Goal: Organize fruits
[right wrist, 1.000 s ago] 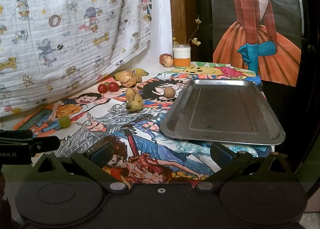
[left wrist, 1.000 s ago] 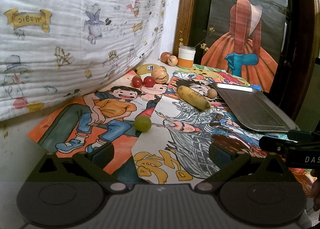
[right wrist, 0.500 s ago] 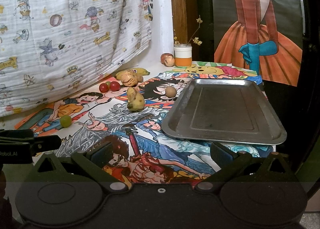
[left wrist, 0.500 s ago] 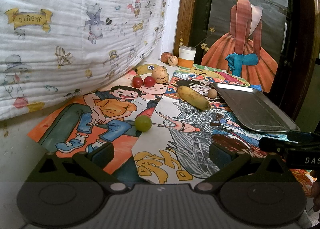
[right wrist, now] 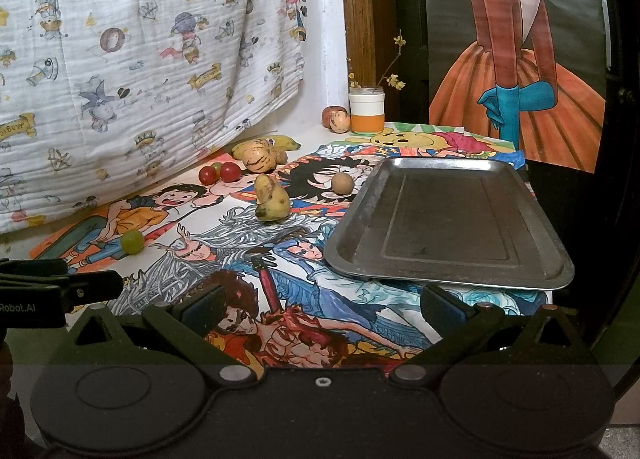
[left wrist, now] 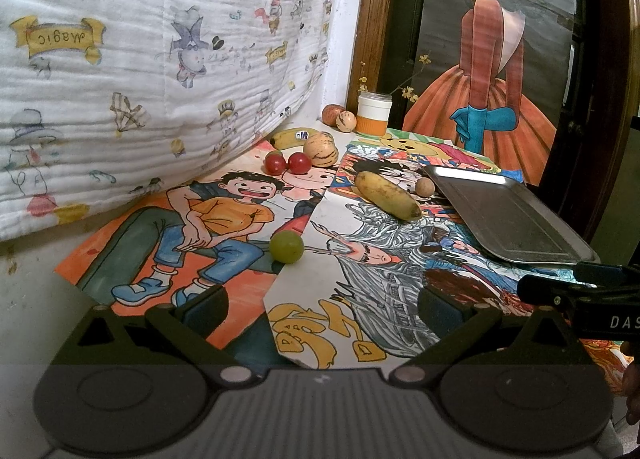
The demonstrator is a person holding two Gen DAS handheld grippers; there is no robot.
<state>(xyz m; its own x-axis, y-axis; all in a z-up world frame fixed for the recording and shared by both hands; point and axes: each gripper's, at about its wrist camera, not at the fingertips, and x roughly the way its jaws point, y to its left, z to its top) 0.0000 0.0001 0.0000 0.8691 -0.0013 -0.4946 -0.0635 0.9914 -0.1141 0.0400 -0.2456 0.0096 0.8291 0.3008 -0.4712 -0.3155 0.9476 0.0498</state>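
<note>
A green round fruit (left wrist: pixel 286 246) lies nearest to my left gripper (left wrist: pixel 320 307), which is open and empty. Beyond it rest a spotted yellow banana (left wrist: pixel 387 195), a small brown ball-like fruit (left wrist: pixel 425 187), two red fruits (left wrist: pixel 299 163), a striped melon (left wrist: pixel 319 149) and a second banana (left wrist: pixel 294 137). The steel tray (right wrist: pixel 448 215) sits empty to the right, just ahead of my right gripper (right wrist: pixel 320 307), also open and empty. The right wrist view shows the banana (right wrist: pixel 272 199), the green fruit (right wrist: pixel 133 241) and the brown fruit (right wrist: pixel 343 183) left of the tray.
A white and orange cup (left wrist: pixel 374 113) and two more round fruits (left wrist: pixel 346 121) stand at the back by the wooden door frame. A printed cloth hangs along the left. Cartoon posters cover the table. Each gripper shows at the edge of the other's view.
The right wrist view has shifted very slightly. No fruit has moved and both grippers stay open.
</note>
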